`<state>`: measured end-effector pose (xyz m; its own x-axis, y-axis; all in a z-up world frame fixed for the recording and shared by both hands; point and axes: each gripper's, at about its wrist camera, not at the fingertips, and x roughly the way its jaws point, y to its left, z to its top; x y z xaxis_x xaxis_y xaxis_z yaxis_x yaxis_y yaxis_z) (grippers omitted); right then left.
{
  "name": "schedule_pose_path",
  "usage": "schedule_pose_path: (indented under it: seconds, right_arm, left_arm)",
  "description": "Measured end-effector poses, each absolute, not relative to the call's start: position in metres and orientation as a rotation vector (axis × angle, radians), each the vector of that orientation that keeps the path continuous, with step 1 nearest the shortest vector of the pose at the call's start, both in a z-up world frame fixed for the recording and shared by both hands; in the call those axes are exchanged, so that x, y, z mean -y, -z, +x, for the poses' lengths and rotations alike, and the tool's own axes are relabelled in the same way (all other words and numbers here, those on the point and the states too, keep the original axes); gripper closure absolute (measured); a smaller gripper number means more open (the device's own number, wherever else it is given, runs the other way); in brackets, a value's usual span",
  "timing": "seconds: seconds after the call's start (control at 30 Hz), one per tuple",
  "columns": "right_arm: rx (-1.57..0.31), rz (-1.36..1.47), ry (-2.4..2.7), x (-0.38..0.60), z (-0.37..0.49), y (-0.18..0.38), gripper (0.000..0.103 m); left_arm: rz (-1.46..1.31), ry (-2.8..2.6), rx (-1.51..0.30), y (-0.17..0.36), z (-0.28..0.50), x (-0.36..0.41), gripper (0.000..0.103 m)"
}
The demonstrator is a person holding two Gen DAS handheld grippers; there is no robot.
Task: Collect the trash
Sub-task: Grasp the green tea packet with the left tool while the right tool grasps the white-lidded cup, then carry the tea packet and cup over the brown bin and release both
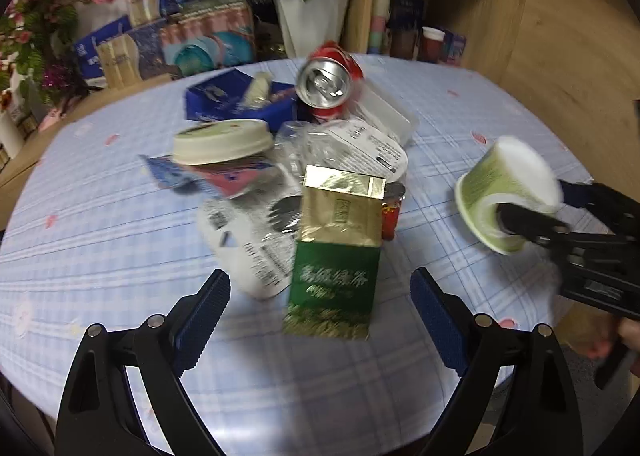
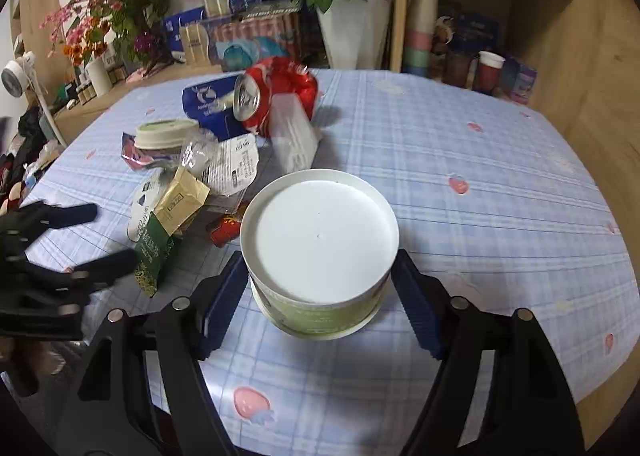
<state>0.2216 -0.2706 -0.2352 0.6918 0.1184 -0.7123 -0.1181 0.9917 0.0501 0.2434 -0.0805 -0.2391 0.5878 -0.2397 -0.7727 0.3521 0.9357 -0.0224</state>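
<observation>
Carrying the green paper bowl (image 2: 320, 256) off cleanly is the step in hand, as I judge it. The right gripper (image 2: 320, 288) has the bowl clamped between its two blue pads, one on each side of the wall, with the white base turned toward the camera and the bowl lifted clear of the blue checked tablecloth (image 2: 480, 184) near the tabletop's near edge. From the left wrist view the bowl hangs on its side over the right-hand part of the tabletop. A thin paper wall will buckle under a hard squeeze, so grip only firmly enough to stop it sliding, keep the open mouth tipped away from the cloth in case of dregs, and move it out over the near edge without swinging across the heap.

The left gripper (image 1: 320, 312) hovers with its fingers spread wide and nothing between them, lined up on the green and gold tea packet (image 1: 336, 256), which lies nearest on the heap at the middle of the tabletop. That packet is flat and slick, so taking it by one edge should work better than pressing down on it.

Beyond it lie crumpled clear plastic wrappers (image 1: 344, 152), a lidded paper cup (image 1: 224, 144) to the left, then a crushed red drink can (image 1: 328, 84) and a blue box (image 1: 236, 96) toward the far edge. The can looks ready to roll if nudged.
</observation>
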Motion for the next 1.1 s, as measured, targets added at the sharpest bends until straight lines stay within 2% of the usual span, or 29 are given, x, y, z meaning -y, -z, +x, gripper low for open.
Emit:
schedule_pose_path:
  seconds: [0.17,0.2,0.3,0.37,0.57,1.1]
  right_arm:
    - [-0.794,0.065,-0.119,0.285,0.212,0.228,0.029]
    - [-0.796,0.069,-0.119,0.285,0.212,0.228,0.029]
    - [-0.796,0.069,-0.123,0.285,0.208,0.225,0.029]
    - [-0.79,0.069,-0.13,0.283,0.205,0.221,0.029]
    - [-0.763,0.068,-0.144,0.275,0.195,0.206,0.029]
    - [-0.735,-0.016,-0.246,0.23,0.106,0.172,0.029]
  left_arm:
    - [0.168,0.357,-0.91,0.251,0.263,0.092,0.014]
    - [0.175,0.352,-0.922,0.253,0.268,0.092,0.017]
    - [0.15,0.386,-0.975,0.255,0.275,0.087,0.054]
    - [0.128,0.39,-0.98,0.249,0.273,0.081,0.073]
    - [0.119,0.43,-0.91,0.217,0.242,0.067,0.082]
    - [-0.019,0.394,-0.695,0.121,0.105,0.004,0.082]
